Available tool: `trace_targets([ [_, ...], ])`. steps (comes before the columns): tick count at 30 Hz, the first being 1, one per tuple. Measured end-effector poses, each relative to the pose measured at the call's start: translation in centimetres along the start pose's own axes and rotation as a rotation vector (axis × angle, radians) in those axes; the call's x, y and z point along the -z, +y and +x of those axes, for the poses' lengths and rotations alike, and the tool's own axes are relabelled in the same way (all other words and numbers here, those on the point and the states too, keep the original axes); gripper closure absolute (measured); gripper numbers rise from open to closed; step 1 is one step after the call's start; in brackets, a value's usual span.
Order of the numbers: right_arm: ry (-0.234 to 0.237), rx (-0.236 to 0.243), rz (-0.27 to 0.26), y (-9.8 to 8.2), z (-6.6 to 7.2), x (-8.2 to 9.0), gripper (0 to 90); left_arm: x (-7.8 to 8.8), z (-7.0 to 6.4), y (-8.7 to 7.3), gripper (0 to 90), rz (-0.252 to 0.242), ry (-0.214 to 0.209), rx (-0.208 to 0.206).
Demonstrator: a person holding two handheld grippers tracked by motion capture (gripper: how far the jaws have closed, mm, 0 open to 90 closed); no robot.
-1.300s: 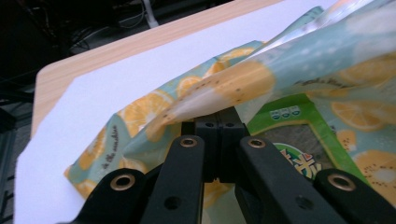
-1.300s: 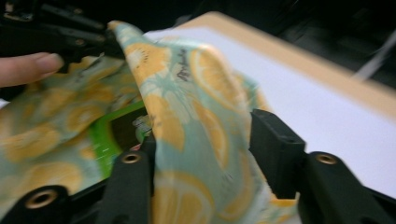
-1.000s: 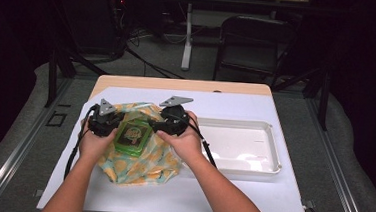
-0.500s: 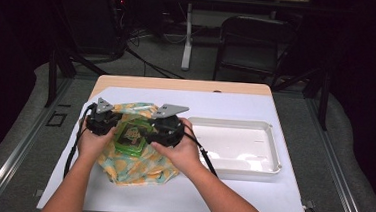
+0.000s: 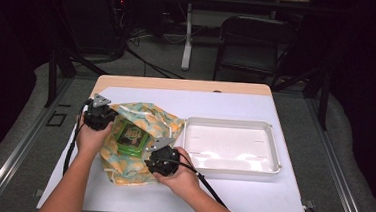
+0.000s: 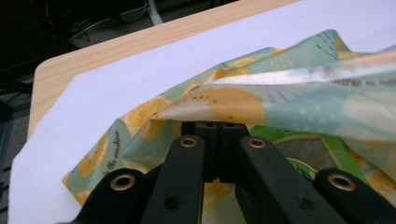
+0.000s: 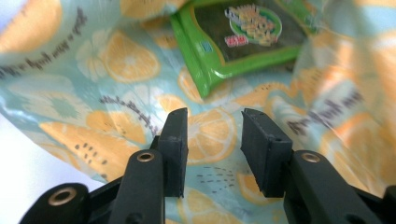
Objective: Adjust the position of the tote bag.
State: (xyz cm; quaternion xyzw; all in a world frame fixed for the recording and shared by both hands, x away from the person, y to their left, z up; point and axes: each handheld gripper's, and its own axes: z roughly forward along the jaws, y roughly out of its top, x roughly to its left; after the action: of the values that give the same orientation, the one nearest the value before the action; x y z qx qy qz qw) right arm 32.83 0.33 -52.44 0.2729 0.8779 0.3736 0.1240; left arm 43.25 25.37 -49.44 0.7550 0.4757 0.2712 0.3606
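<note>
Lemon-print bag (image 6: 140, 140) carries cursive black lettering; "the machine" reads in left gripper view, rest too blurred. Green packet (image 7: 243, 37) has an oval label, text unreadable.

Each hand-held gripper, left gripper (image 5: 98, 116) and right gripper (image 5: 161, 160), comprises a black body, grey three-cornered top plate, trailing black cable, and two black jaws with brass-coloured rivets; forearms are unsleeved.
</note>
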Motion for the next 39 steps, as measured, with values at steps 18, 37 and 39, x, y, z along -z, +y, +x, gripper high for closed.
trace_targets([
  [18,-0.007,-0.099,0.051,-1.1,-1.4,-2.0,65.3,-6.2,2.2,0.8,90.0,0.158,0.03,0.094],
  [37,-0.013,-0.111,0.023,-1.0,-1.2,-1.1,70.0,-8.2,3.3,-0.5,88.5,0.252,0.009,0.158],
  [39,-0.016,-0.109,-0.01,-0.5,-1.4,-0.5,69.7,-8.2,3.3,-0.4,88.6,0.252,0.009,0.16],
])
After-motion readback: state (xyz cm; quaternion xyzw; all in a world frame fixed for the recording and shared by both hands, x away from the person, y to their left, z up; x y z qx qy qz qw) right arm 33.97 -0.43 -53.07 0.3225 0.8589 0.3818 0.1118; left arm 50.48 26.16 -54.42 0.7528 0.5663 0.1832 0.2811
